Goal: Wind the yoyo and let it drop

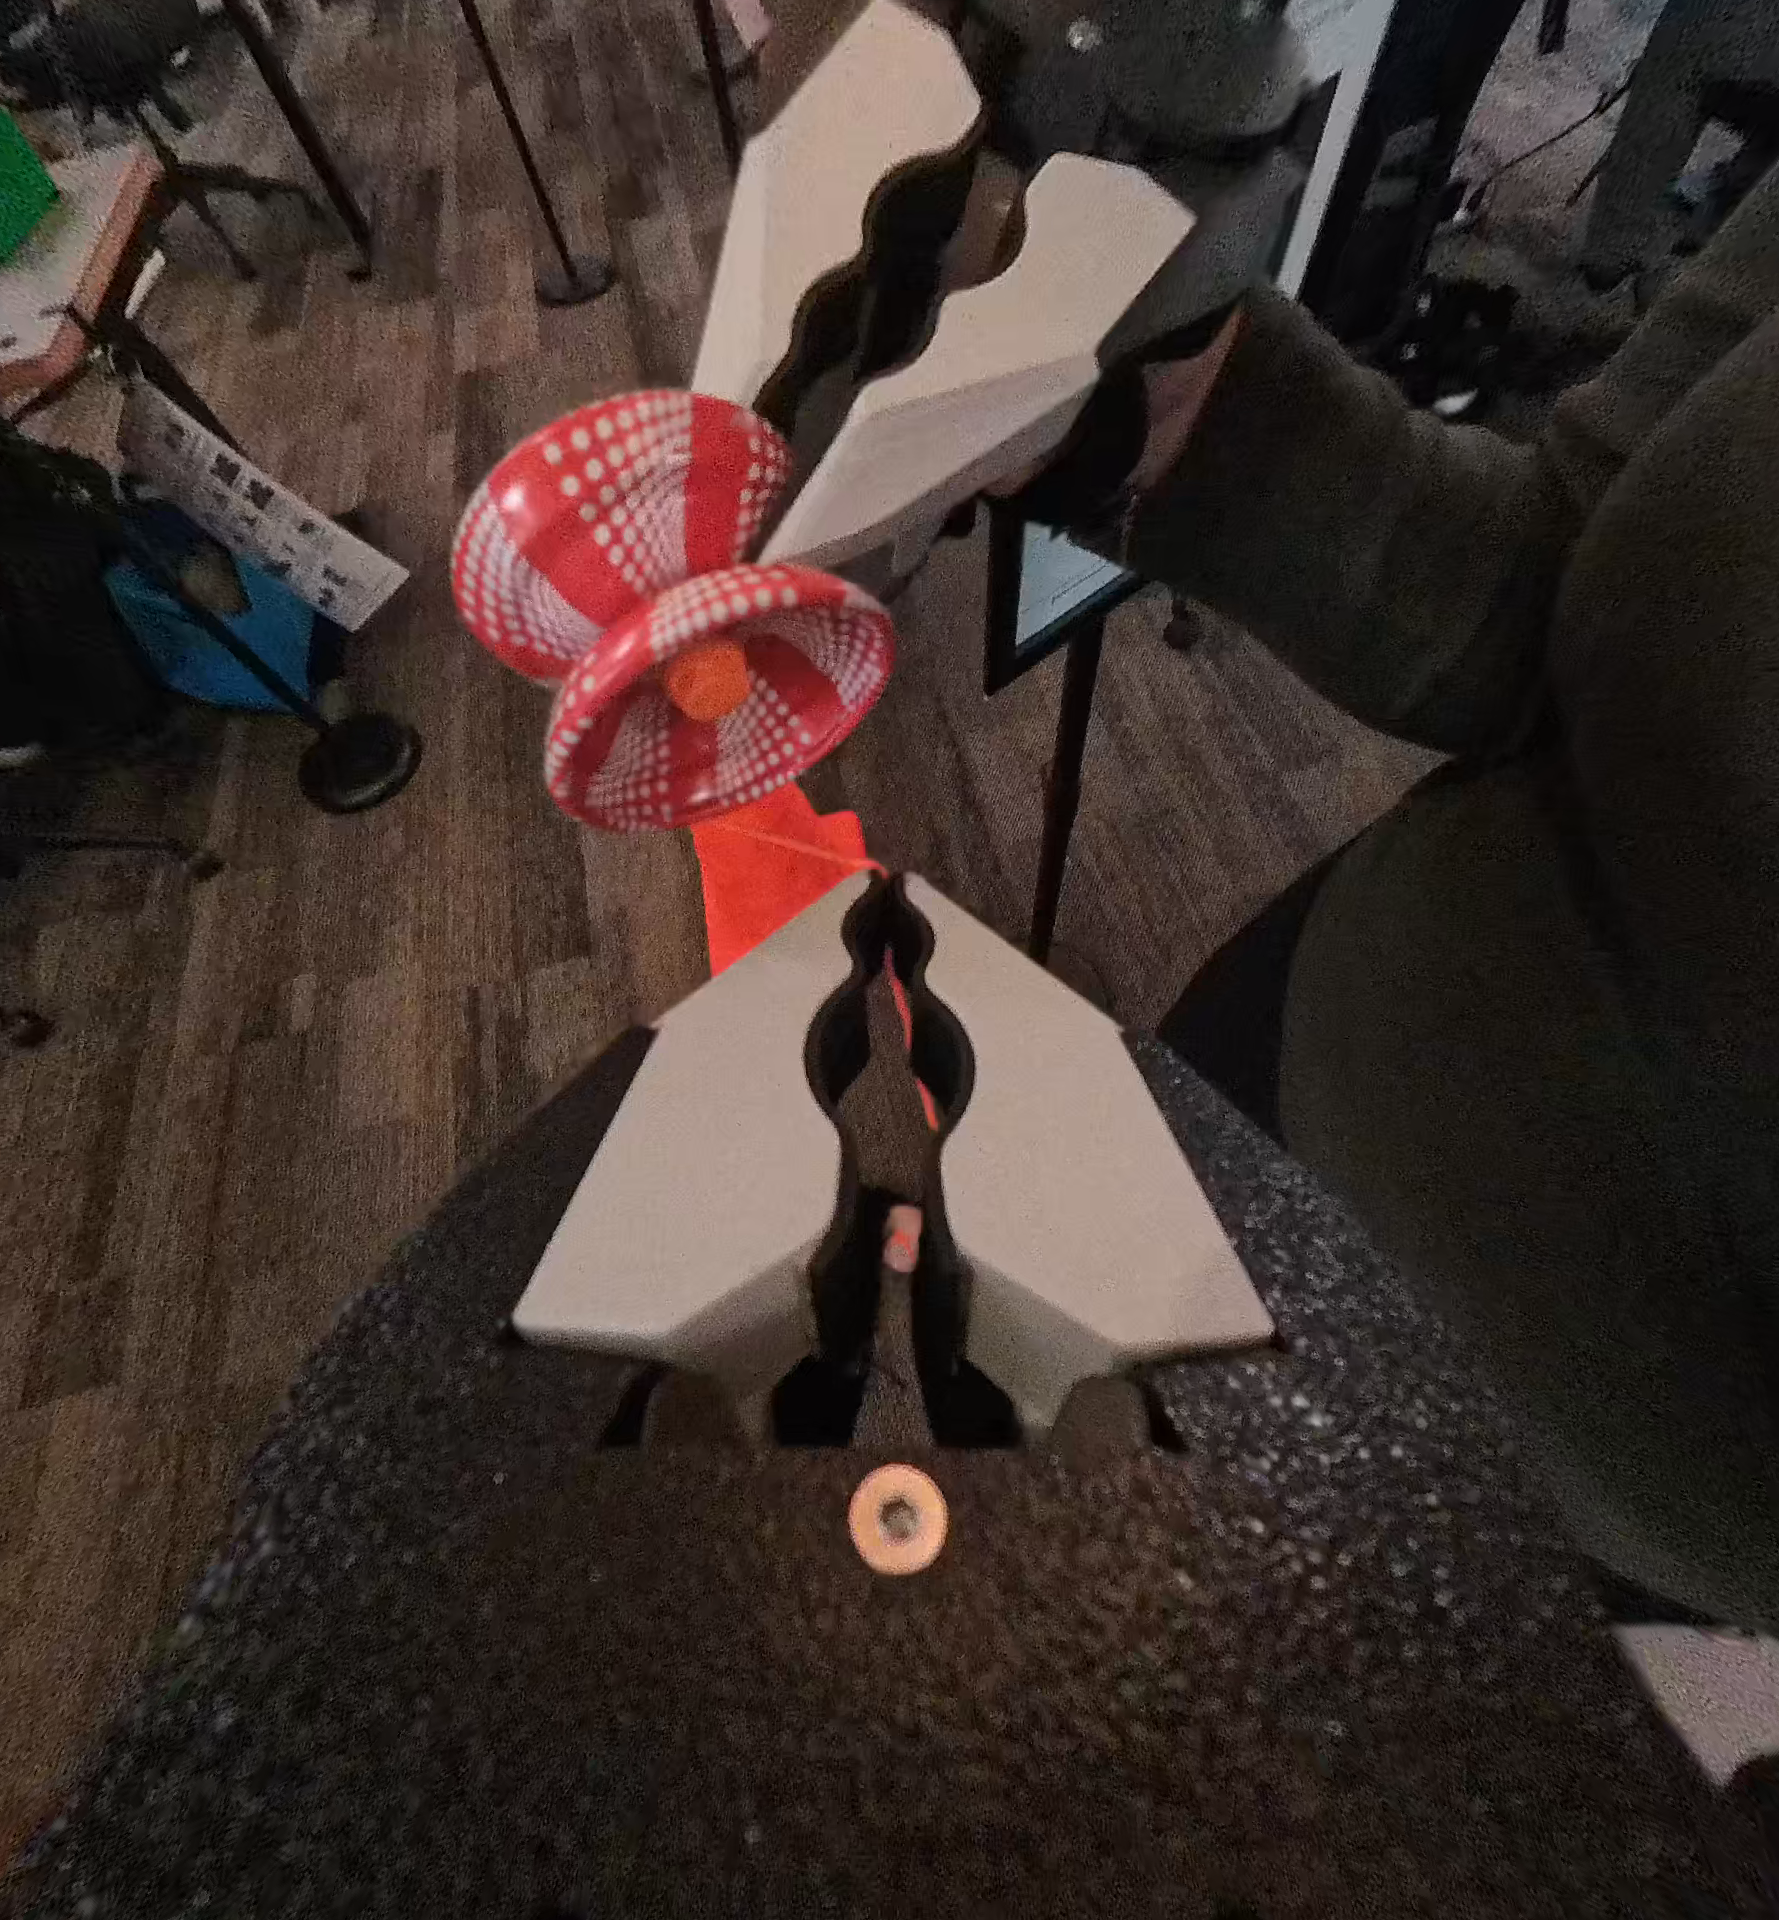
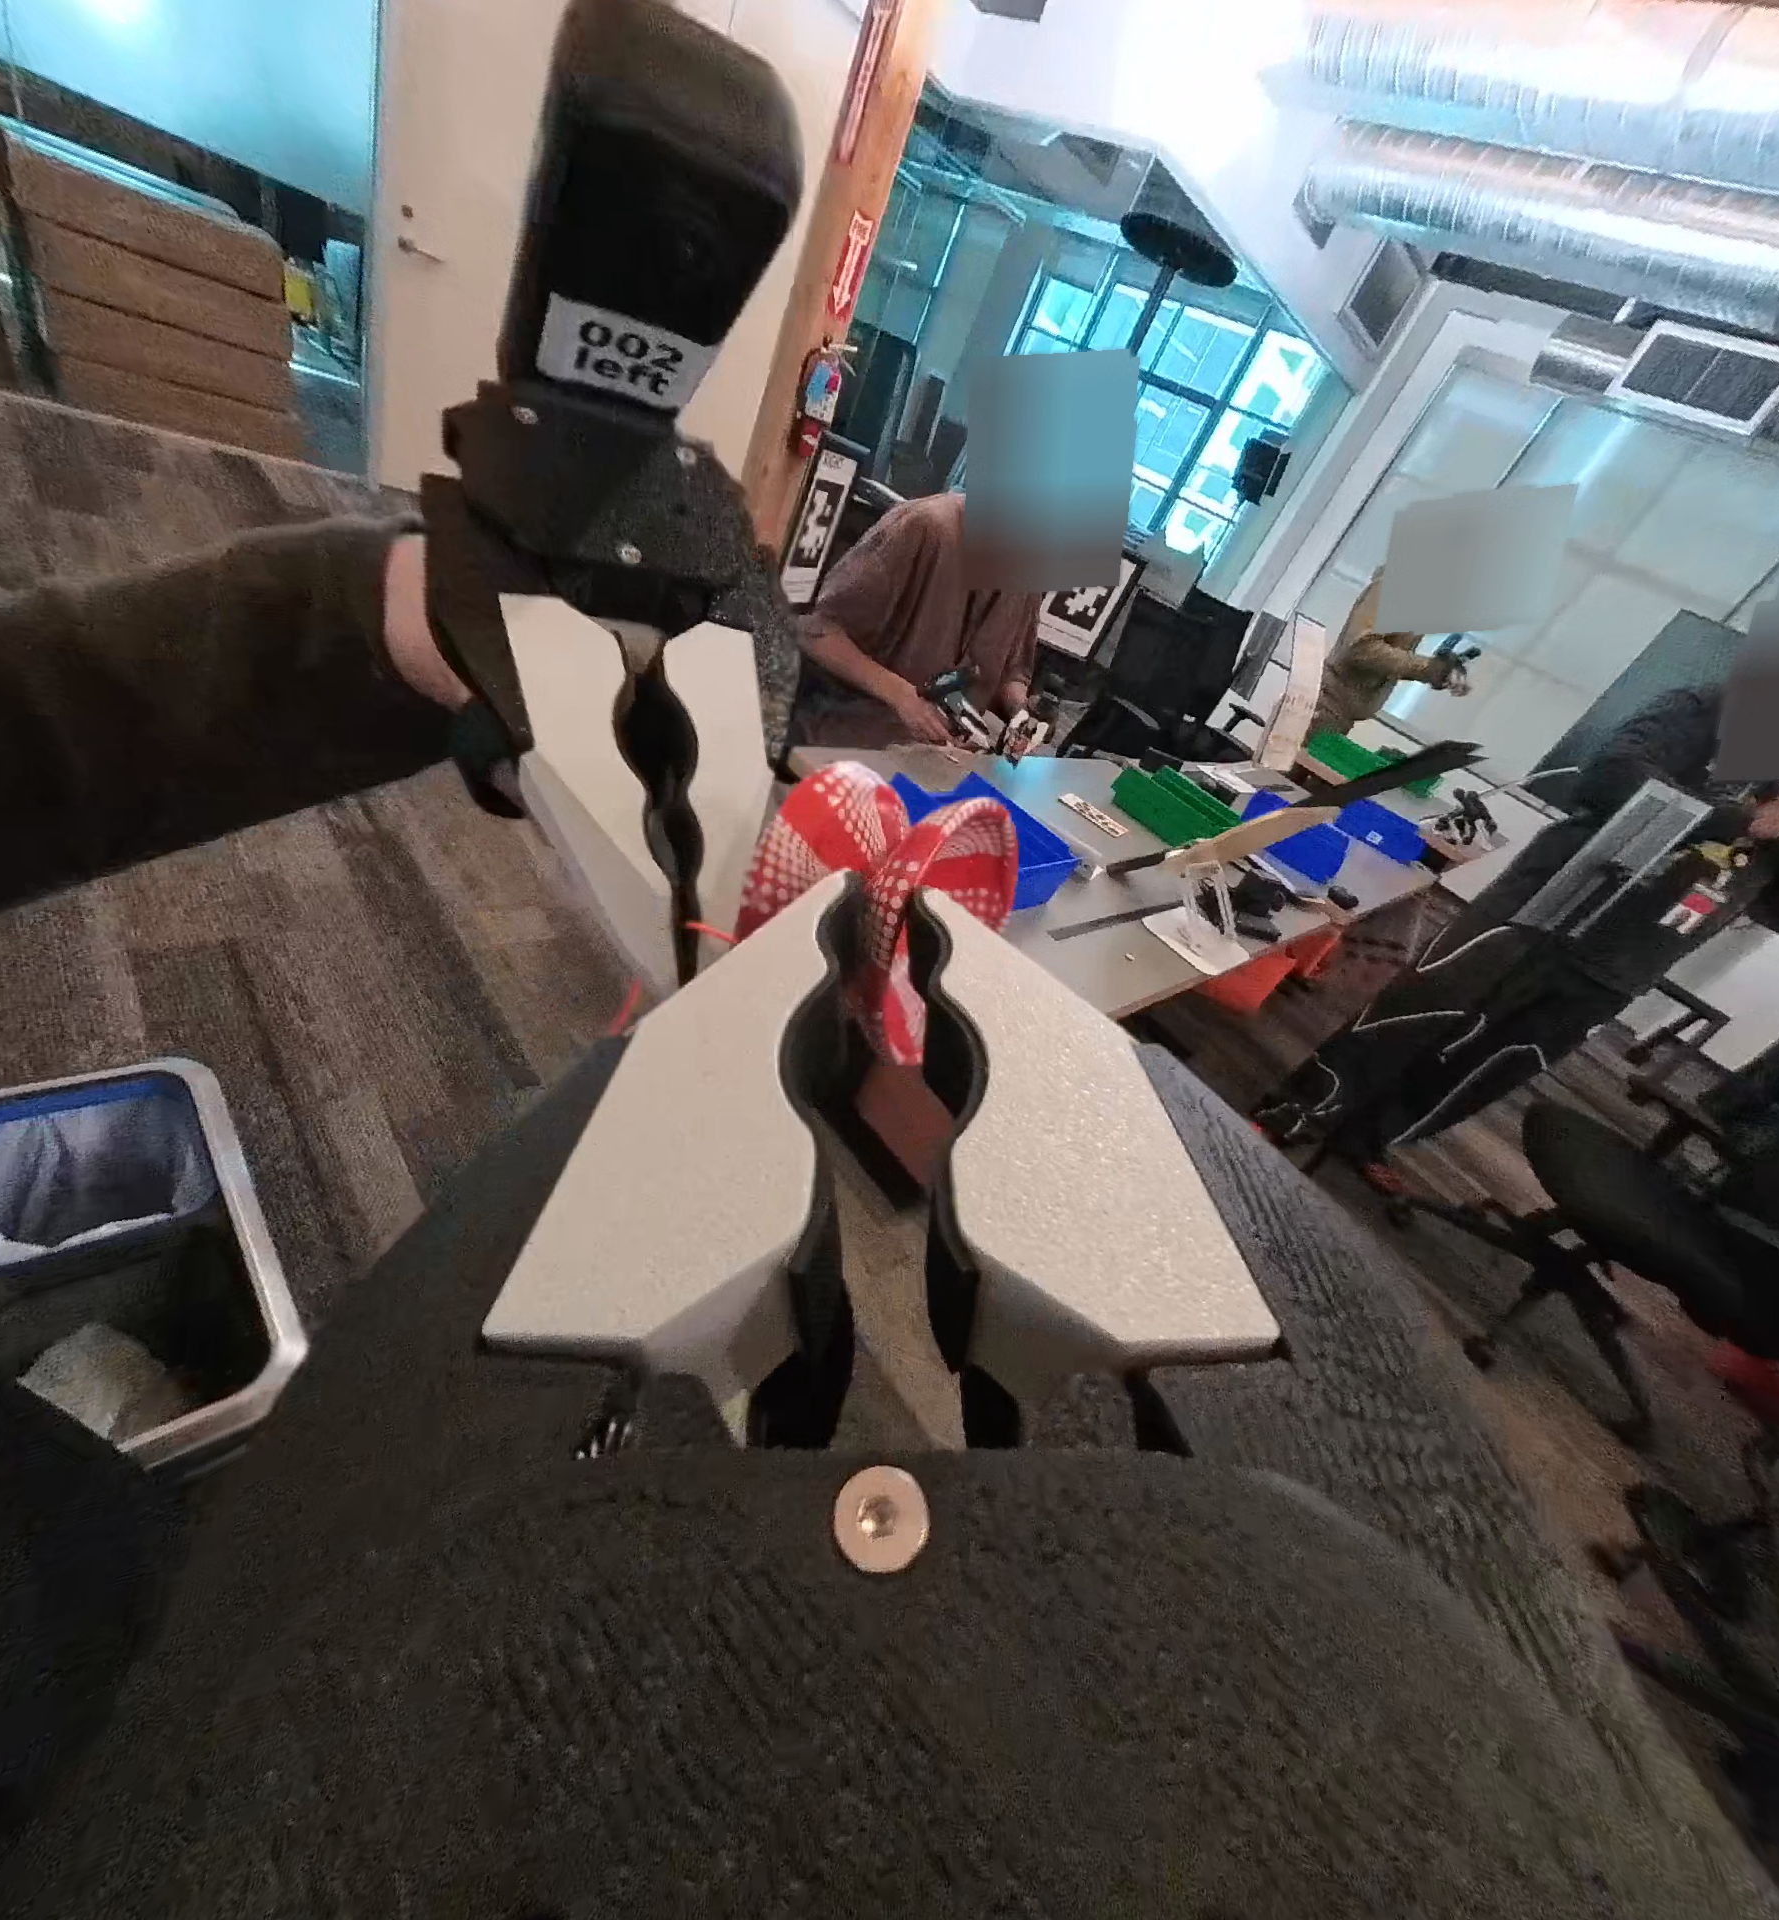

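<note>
right gripper (image 2: pixel 880 904) pinches yoyo (image 1: pixel 672 608) rim, left gripper (image 1: pixel 887 883) clamps string (image 1: pixel 906 1029)

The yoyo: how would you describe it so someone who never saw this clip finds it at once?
In the left wrist view, look above the wood-pattern floor, in the gap between the two pale tools. The yoyo hangs there, pinched by the right tool, with an orange string running to the left tool. It is the only red thing with white dots, shaped as two flared cups joined at an orange hub.
</note>
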Available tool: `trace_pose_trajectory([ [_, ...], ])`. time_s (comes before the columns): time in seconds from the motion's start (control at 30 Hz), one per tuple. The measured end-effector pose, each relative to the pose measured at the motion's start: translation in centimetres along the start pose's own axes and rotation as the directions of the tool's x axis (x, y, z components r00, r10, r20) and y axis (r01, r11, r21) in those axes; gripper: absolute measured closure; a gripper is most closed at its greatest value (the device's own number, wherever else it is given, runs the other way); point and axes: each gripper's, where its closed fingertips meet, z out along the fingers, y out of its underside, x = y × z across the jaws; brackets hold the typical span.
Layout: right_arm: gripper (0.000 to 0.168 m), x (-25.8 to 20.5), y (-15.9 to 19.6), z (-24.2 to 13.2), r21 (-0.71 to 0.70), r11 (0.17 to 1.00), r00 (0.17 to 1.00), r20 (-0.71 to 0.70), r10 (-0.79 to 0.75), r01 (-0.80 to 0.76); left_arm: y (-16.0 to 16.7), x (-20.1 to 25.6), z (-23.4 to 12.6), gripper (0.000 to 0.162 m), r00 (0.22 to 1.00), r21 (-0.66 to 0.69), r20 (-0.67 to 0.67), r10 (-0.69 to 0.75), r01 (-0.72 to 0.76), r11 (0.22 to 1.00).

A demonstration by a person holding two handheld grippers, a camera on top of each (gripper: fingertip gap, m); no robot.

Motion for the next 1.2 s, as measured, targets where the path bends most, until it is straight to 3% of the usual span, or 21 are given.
trace_pose_trajectory([
  [0.1,0.166,-0.4,-1.1,0.4,0.043,0.999,1.0,0.004,-0.001,0.001,0.0,-1.1,0.5,0.162,0.998,-0.026,0.031,-0.054,0.055,0.998],
  [0.23,0.167,0.3,-2.2,0.4,0.127,0.99,0.998,-0.013,0.064,-0.062,-1.8,-1.7,2.1,0.162,0.983,0.19,-0.053,-0.174,0.181,0.965],
  [0.3,0.167,1.2,-3.1,0.2,0.198,0.971,0.99,-0.022,0.142,-0.135,-2.4,-3.0,2.7,0.162,0.973,0.32,-0.021,-0.228,0.223,0.921],
  [0.4,0.167,2.6,-3.3,0.2,0.269,0.935,0.966,-0.05,0.254,-0.232,-4.4,-2.3,3.0,0.162,0.966,0.477,-0.095,-0.238,0.255,0.841],
  [0.53,0.167,3.5,-1.2,0.4,0.208,0.957,0.962,-0.138,0.234,-0.203,-4.1,-0.9,3.2,0.162,0.984,0.378,-0.078,-0.161,0.178,0.909],
  [0.63,0.167,3.1,-0.2,0.5,0.12,0.984,0.978,-0.148,0.148,-0.131,-4.8,-0.4,1.5,0.162,0.995,0.33,-0.068,-0.071,0.089,0.94],
  [0.77,0.166,0.4,0.6,0.7,-0.016,0.995,0.995,0.03,0.1,-0.1,-6.0,-1.7,-1.8,0.162,0.994,0.211,0.06,0.091,-0.102,0.972],
  [0.93,0.167,-2.5,-0.9,-0.7,-0.014,0.996,0.965,0.248,0.089,-0.089,-4.9,-3.3,-2.6,0.162,0.973,-0.006,0.102,0.205,-0.206,0.979],
  [1.03,0.167,-3.2,-3.0,-1.6,0.115,0.977,0.933,0.337,0.131,-0.179,-5.1,-2.6,-1.9,0.162,0.984,0.086,0.0,0.179,-0.178,0.98],
  [1.2,0.167,-1.4,-4.1,-1.6,0.259,0.907,0.909,0.344,0.235,-0.333,-6.0,-4.2,-2.2,0.162,0.999,0.383,-0.013,0.032,-0.025,0.923],
])
